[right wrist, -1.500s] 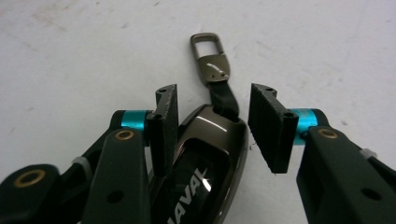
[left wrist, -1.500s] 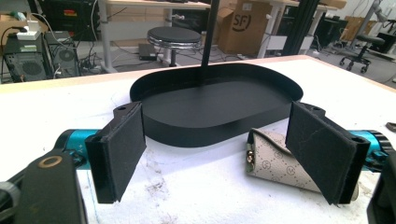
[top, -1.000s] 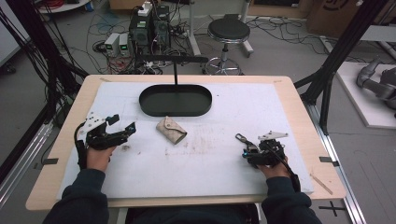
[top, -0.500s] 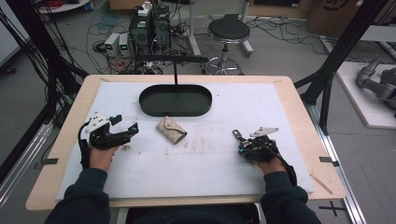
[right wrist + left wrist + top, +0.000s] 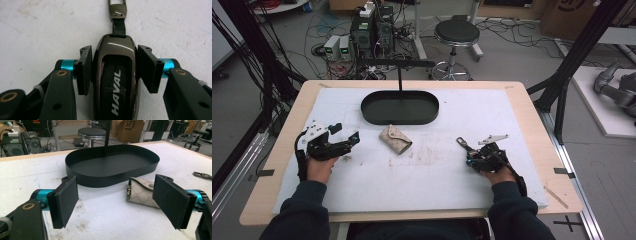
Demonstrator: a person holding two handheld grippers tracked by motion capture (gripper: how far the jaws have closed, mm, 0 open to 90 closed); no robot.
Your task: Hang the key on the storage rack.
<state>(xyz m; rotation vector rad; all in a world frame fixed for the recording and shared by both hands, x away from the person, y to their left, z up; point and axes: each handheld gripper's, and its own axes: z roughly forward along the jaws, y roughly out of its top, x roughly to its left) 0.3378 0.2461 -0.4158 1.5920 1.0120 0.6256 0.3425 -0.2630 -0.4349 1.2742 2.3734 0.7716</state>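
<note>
A dark glossy car key fob (image 5: 115, 75) marked HAVAL lies on the white mat, its strap and metal clasp (image 5: 117, 11) stretched out ahead. My right gripper (image 5: 115, 67) has just closed its jaws, and both pads (image 5: 85, 70) now press on the fob's sides. In the high view that gripper (image 5: 472, 159) sits at the right of the mat, with the clasp (image 5: 463, 144) poking out to its upper left. My left gripper (image 5: 117, 197) is open and holds nothing. A beige patterned pouch (image 5: 141, 192) lies just beyond its right-hand jaw.
A black oval tray (image 5: 399, 117) with an upright post (image 5: 399, 80) stands at the back middle of the mat. The pouch (image 5: 395, 139) lies just in front of it, between the two hands. Beyond the table are a stool (image 5: 457, 32) and cabled equipment.
The right hand has shifted a little to the left and its jaws have closed on the key fob. The left hand has stayed where it was.
</note>
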